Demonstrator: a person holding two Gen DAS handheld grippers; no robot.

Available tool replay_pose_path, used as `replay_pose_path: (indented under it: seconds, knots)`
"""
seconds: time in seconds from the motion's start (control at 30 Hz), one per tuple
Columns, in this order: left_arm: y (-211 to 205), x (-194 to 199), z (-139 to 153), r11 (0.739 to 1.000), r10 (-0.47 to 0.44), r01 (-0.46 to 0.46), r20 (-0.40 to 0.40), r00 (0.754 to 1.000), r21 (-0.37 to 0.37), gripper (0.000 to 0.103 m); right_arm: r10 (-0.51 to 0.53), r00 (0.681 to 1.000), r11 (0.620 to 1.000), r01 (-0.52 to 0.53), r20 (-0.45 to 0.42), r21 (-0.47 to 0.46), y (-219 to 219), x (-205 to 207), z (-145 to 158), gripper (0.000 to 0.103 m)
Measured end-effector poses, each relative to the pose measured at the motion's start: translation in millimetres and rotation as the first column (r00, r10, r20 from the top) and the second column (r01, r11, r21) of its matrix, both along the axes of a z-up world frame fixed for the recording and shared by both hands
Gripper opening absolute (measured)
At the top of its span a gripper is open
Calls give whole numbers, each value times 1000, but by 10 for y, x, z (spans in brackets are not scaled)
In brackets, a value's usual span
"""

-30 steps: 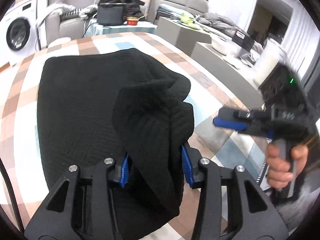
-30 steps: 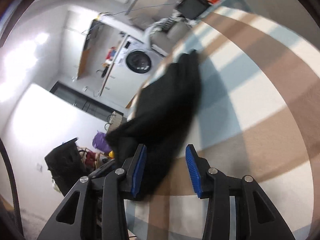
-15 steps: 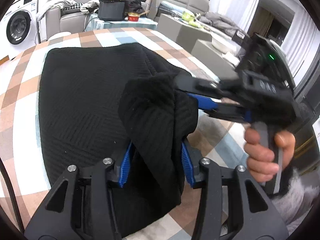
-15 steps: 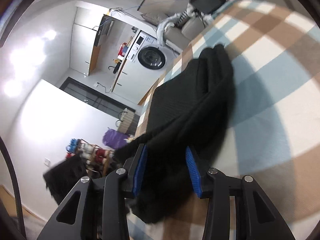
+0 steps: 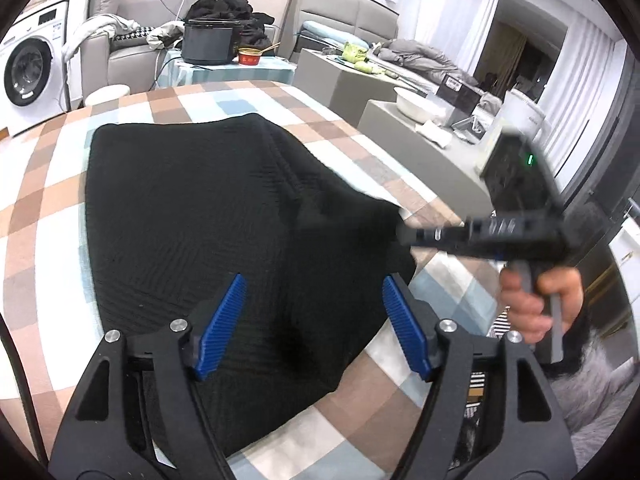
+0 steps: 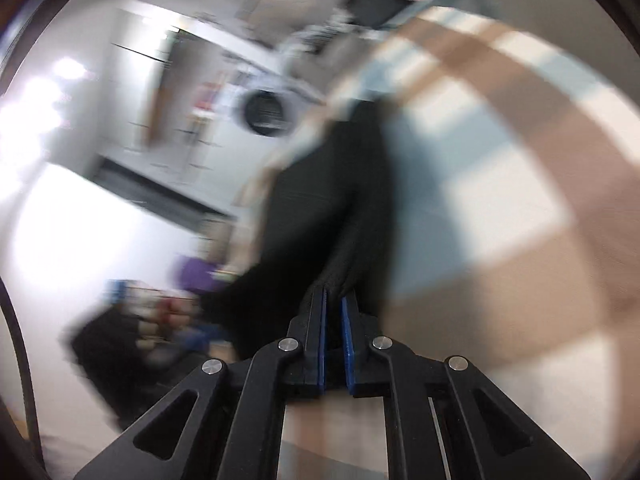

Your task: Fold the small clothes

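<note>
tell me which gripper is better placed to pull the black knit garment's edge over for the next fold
Right. The right gripper is shut on the black knit garment at its edge, while the left gripper hangs open above the cloth, gripping nothing.

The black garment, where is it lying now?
The black garment lies on the checked tablecloth, centre of the left wrist view; the right gripper pinches its right edge.

A washing machine [image 5: 26, 66] stands at the upper left of the left wrist frame; in the right wrist frame it [image 6: 266, 111] is a blur above centre. At top centre, a dark pot [image 5: 208, 46] and a red bowl [image 5: 249, 56] sit on a small side table [image 5: 224, 72], with a grey sofa [image 5: 124, 54] behind. A checked tablecloth [image 5: 52, 184] fills the middle. At upper right sits 1 white basin [image 5: 418, 104].
</note>
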State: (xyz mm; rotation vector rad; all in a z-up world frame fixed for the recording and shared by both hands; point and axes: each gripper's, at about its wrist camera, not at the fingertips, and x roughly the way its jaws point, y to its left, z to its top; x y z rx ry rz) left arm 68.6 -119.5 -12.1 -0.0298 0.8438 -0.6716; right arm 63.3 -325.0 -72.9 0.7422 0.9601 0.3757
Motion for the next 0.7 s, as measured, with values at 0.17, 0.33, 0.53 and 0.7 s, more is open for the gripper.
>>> replay_pose_path:
  seconds: [0.17, 0.33, 0.53, 0.7]
  knots:
    - [-149, 20, -122, 1000, -17, 16, -27, 999, -21, 69, -110, 992, 985, 102, -54, -136, -255, -212, -52, 9]
    - [-551, 13, -416, 994, -101, 103, -99, 990, 18, 69, -56, 998, 998, 56, 28, -19, -184, -218, 78, 21]
    - [-563, -149, -432, 991, -107, 112, -63, 992, 78, 69, 113, 990, 992, -109, 82, -60, 368, -7, 197, 45]
    - [-72, -87, -343, 997, 48, -45, -61, 997, 57, 69, 128, 990, 978, -116, 65, -172, 447, 110, 168, 43]
